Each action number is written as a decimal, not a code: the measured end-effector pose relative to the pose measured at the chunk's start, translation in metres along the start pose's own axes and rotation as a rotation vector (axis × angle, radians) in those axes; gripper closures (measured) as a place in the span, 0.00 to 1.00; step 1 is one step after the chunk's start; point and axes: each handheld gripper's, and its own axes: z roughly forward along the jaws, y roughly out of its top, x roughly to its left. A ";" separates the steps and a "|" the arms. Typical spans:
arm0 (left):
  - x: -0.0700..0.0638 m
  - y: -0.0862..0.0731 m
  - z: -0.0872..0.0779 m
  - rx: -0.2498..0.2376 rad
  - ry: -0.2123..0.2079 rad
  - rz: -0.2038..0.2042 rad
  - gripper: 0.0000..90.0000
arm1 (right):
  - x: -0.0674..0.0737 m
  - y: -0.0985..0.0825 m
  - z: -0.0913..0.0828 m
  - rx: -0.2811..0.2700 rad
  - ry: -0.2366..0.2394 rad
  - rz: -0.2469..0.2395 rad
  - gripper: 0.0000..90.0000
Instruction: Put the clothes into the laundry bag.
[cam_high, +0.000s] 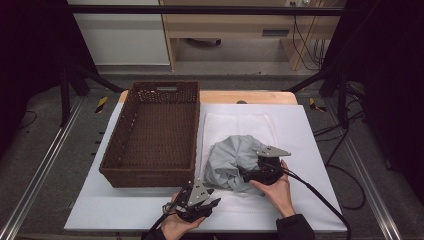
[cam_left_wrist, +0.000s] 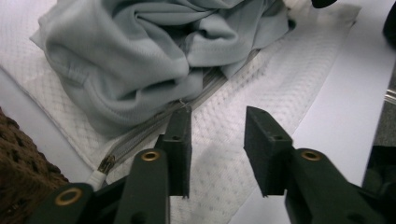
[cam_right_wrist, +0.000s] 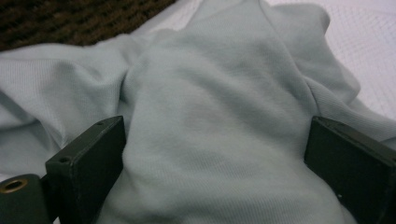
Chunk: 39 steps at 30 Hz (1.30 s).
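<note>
A crumpled pale grey garment (cam_high: 229, 156) lies on a white mesh bag (cam_high: 235, 122) to the right of the wicker basket. My right gripper (cam_high: 246, 175) is pushed into the garment's right side. In the right gripper view its jaws stand wide, and a bulge of the garment (cam_right_wrist: 210, 93) fills the gap between them at my right gripper (cam_right_wrist: 215, 135). My left gripper (cam_high: 207, 199) hovers near the table's front edge, jaws partly apart. In the left gripper view my left gripper (cam_left_wrist: 217, 116) is over the mesh bag (cam_left_wrist: 280, 70), one jaw tip beside its zipper (cam_left_wrist: 154, 128), below the garment (cam_left_wrist: 140, 51).
A brown wicker basket (cam_high: 150, 176) with nothing in it stands on the left half of the white table (cam_high: 305, 130); its corner shows as basket (cam_left_wrist: 18, 158) and basket (cam_right_wrist: 70, 18). Cables trail from both grippers toward the front. Dark frame posts flank the table.
</note>
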 end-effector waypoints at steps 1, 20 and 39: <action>0.002 -0.001 0.002 0.010 -0.014 -0.008 0.74 | 0.001 -0.001 0.002 0.009 -0.006 0.002 0.08; 0.003 -0.001 0.013 0.042 -0.017 0.006 1.00 | -0.004 0.007 -0.034 0.020 -0.113 -0.015 0.70; 0.004 0.000 0.009 0.035 -0.006 0.012 1.00 | -0.086 -0.039 -0.076 0.083 -0.311 0.099 0.61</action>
